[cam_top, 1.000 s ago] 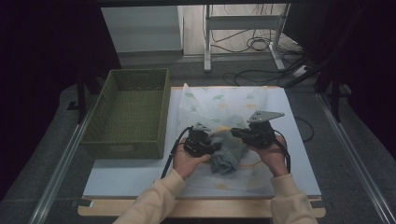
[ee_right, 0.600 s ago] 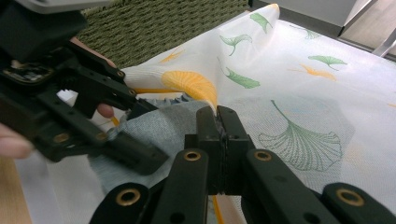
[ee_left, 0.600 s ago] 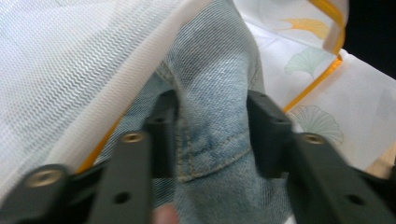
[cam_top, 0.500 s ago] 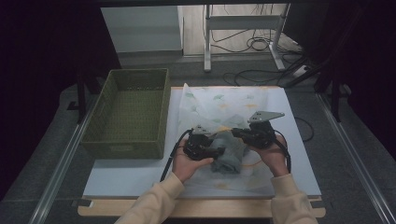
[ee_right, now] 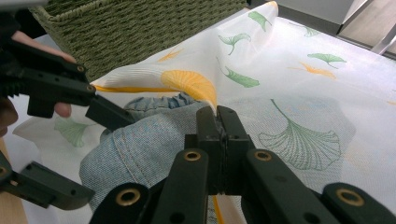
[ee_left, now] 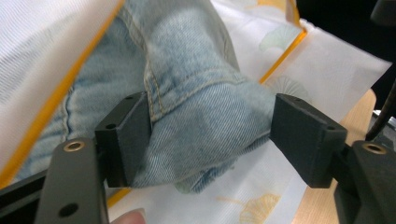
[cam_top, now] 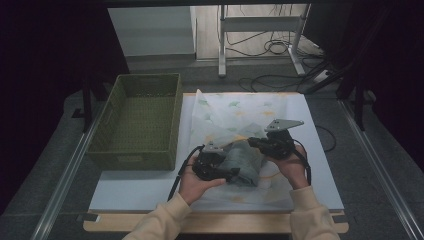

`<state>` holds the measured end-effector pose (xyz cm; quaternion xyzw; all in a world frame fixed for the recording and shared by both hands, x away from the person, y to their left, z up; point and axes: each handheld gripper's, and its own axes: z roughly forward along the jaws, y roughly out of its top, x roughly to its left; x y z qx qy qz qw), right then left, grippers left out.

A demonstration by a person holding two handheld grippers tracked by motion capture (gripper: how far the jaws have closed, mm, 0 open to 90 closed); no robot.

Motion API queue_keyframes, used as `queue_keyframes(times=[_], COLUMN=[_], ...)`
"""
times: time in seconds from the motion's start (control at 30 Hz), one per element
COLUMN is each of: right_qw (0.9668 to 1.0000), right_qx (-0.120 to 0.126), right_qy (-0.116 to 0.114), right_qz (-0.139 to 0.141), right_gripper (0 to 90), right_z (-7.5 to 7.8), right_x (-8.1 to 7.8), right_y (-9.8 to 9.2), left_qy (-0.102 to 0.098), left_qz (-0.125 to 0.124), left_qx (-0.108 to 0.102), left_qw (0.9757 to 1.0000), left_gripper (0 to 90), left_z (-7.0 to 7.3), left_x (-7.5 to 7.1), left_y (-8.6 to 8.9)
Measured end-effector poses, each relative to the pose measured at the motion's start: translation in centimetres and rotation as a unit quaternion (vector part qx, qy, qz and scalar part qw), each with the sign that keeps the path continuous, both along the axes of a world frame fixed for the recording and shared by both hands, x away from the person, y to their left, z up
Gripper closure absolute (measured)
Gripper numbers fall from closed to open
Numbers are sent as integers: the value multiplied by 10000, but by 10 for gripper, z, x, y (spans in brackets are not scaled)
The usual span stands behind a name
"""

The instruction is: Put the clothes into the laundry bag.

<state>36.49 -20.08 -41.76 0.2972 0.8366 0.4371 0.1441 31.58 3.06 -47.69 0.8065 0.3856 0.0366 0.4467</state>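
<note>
- Here, on the white worktop [cam_top: 320,165], a folded bundle of pale blue denim [cam_top: 242,162] sits half inside a sheer cloth bag [cam_top: 235,112] printed with green and yellow ginkgo leaves and edged in orange.
- The left claw [cam_top: 231,175] has just been opening: in the left gripper view its jaws are spread, one at each side of the denim's [ee_left: 201,107] folded hem; the left pad is against the cloth, while the right one stands just clear of it.
- The right claw [ee_right: 219,122] has its jaws pressed together, pinching the edge of the bag [ee_right: 299,84] just above the denim [ee_right: 140,149] (the orange trim disappears between the pads).
- In the right gripper view the left claw [ee_right: 88,154] comes in from the left, with one jaw on top of the denim and the other low beside it.
- A woven green basket [cam_top: 137,120] stands just beside the bag, at the left of the worktop.
- The person's cream sleeves [cam_top: 165,222] enter from the bottom of the high view.
</note>
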Motion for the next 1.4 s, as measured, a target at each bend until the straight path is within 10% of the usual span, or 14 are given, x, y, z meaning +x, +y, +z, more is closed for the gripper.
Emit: queue_keyframes(times=[0.4, 1.4], right_qw=[10000, 9999], right_qx=[-8, 20], right_qy=[1, -2], right_qz=[1, 104], right_gripper=[887, 887], right_z=[0, 4], right_x=[0, -3], right_y=[0, 2], left_qy=[17, -127], left_qz=[-32, 312], left_qx=[349, 300], left_qw=[9994, 9990], left_gripper=[611, 645], left_z=[-14, -11], left_x=[6, 27], left_y=[-10, -24])
